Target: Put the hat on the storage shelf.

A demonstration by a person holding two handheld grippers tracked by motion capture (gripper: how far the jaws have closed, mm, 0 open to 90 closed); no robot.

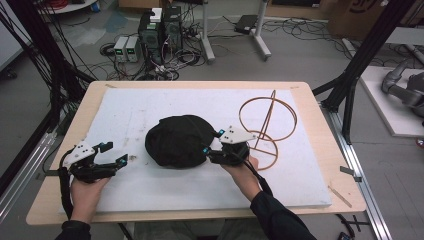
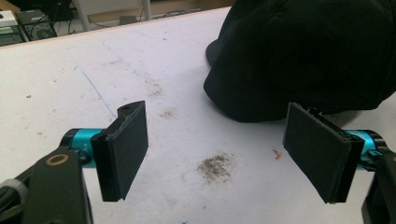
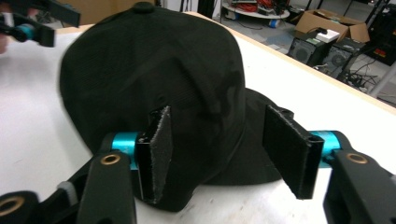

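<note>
A black cap (image 1: 177,140) lies on the white mat (image 1: 150,107) in the middle of the table; its crown is close up in the right gripper view (image 3: 154,74) and at the upper right of the left gripper view (image 2: 303,51). My right gripper (image 1: 212,144) is open at the cap's right edge, jaws straddling the edge of the crown (image 3: 217,149). My left gripper (image 1: 113,153) is open over bare mat, a short way left of the cap (image 2: 217,154), with nothing between its pads.
A copper wire stand (image 1: 265,125) with two rings stands right of the cap, just behind my right hand. The mat has dirt smudges (image 2: 215,165). Beyond the table's far edge are computer towers (image 1: 160,30) and cables on the floor.
</note>
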